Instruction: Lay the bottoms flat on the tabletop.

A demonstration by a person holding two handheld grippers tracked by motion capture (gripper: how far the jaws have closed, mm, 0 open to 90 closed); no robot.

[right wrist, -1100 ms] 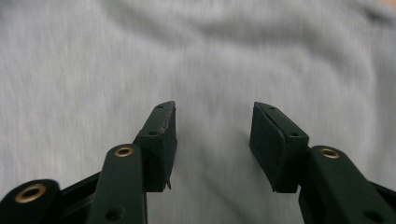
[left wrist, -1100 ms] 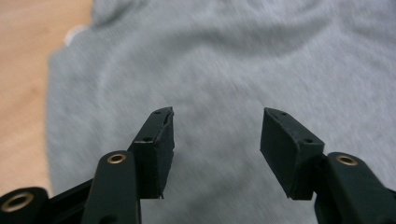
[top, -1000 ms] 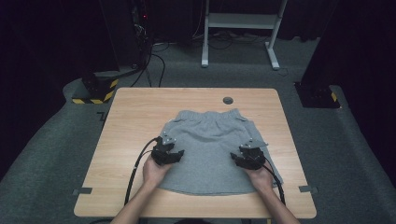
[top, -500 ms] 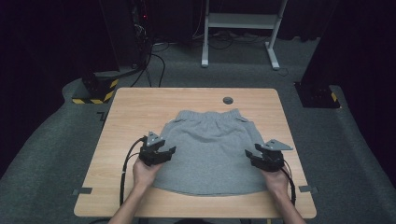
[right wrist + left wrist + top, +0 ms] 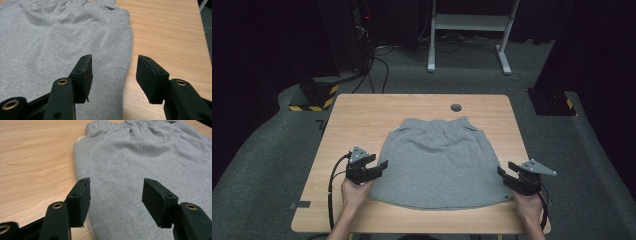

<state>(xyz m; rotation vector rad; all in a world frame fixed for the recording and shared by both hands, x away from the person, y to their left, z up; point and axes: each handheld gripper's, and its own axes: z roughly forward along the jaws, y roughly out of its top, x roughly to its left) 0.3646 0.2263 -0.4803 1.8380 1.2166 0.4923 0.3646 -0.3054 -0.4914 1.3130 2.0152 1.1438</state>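
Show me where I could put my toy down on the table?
Bare wood lies along the table edge beyond the waistband of the grey skirt, except by the small dark disc, and in strips either side. The near corners are crowded by the left gripper and right gripper.

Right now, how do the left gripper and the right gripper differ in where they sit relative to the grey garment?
The left gripper sits at the grey garment's left edge, its jaws just opening, above fabric; the right gripper is at the lower right corner, its jaws straddling the side edge, one over the wooden table. The left sits nearer the waistband than the right. Both are open, holding nothing.
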